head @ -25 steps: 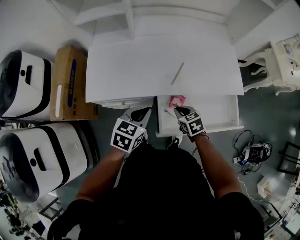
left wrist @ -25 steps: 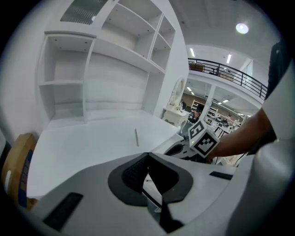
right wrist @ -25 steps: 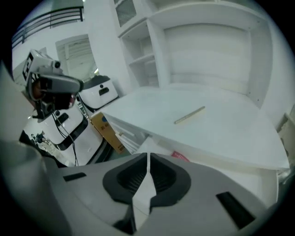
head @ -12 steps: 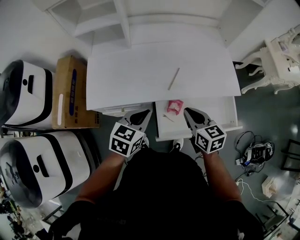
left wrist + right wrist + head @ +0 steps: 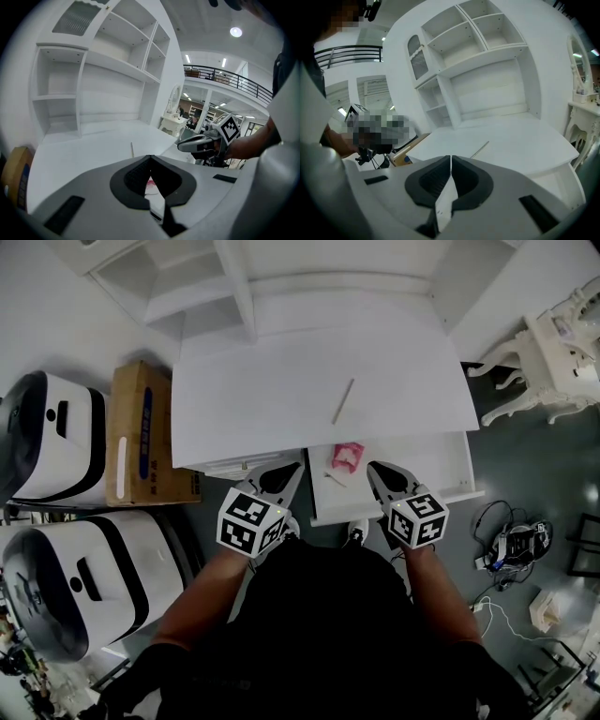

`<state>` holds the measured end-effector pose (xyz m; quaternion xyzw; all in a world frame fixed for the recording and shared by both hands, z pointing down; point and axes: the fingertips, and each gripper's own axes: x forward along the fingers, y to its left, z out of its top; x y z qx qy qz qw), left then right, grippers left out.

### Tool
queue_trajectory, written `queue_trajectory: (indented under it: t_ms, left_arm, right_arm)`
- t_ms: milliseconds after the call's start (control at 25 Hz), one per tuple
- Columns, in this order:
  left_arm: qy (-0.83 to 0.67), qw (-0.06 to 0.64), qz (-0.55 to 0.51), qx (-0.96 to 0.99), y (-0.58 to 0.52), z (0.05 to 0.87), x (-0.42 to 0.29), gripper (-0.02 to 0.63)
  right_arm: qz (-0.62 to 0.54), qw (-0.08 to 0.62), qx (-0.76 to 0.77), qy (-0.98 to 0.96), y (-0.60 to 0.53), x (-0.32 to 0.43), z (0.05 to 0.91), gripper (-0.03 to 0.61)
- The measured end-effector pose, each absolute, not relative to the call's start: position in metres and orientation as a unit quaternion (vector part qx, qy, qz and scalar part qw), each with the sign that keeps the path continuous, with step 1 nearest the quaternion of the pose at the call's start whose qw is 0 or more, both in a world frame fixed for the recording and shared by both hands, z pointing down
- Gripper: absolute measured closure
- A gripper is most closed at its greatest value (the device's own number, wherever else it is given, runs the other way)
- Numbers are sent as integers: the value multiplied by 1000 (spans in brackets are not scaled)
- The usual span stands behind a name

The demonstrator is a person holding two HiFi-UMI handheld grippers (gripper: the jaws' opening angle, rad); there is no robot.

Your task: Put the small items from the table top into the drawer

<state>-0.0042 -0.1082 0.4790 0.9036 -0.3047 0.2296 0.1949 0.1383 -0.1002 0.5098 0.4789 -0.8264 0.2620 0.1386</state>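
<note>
Pickup of the thin stick (image 5: 343,401) at frame centre is apparently being prepared; left gripper (image 5: 283,476) and right gripper (image 5: 382,476) are being held pressed together, empty, so spreading is needed first.

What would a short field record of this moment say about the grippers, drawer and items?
Left gripper: shut, empty, in front of the desk, left of the drawer
Right gripper: shut, empty, over the drawer's front part
Drawer: open, below the table top's right part
In drawer: pink item
Table top: one thin stick lying on it
Task state: stick not yet in the drawer
</note>
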Motion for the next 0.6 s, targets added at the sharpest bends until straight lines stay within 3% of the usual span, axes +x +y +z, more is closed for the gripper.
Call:
queue_trajectory:
  t_ms: [600]
  left_arm:
    - [-314, 186, 235, 901, -112, 481, -5, 611]
  right_arm:
    - [272, 135, 481, -823, -105, 143, 514, 546]
